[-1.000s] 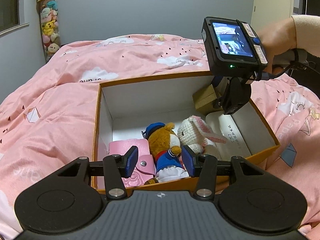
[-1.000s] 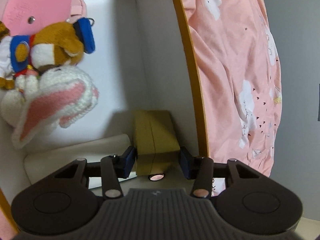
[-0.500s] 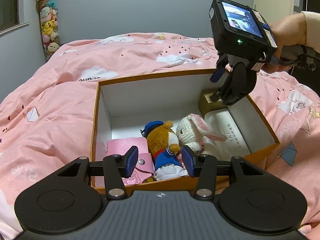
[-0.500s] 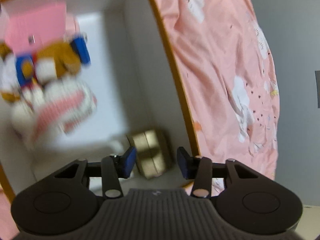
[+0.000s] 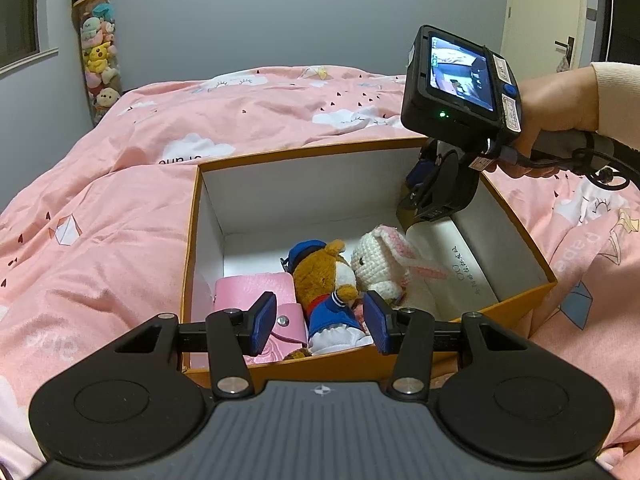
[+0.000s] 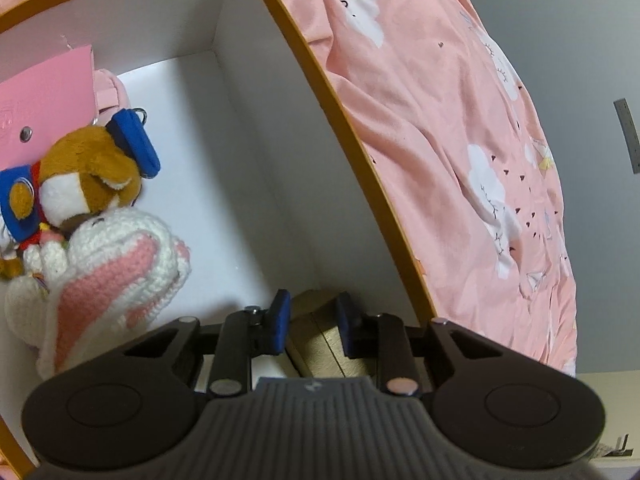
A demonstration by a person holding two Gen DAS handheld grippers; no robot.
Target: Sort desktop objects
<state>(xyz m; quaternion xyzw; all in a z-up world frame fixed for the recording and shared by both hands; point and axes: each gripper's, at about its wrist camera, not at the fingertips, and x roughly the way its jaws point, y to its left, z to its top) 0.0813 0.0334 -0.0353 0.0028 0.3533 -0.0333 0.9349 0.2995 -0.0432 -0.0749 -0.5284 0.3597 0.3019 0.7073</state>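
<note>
An orange box with white inside (image 5: 192,248) lies on the bed. It holds a pink wallet (image 5: 256,288), a brown plush dog in blue (image 5: 324,280), a white crochet rabbit (image 5: 380,260), a long white case (image 5: 452,264) and a gold box (image 6: 332,344) in its far right corner. My left gripper (image 5: 320,322) is open and empty at the box's near wall. My right gripper (image 6: 310,318) is open over the gold box, which lies below its fingers. In the left wrist view the right gripper (image 5: 420,184) hovers at the far right corner.
The box's orange rim (image 6: 340,128) runs close by the right gripper. A pink quilt (image 5: 100,220) surrounds the box. A column of plush toys (image 5: 98,52) hangs on the far left wall.
The right gripper let go of the gold box, lifted and drew back; the box now rests in the corner. Its jaws have narrowed. The left gripper has not moved.
</note>
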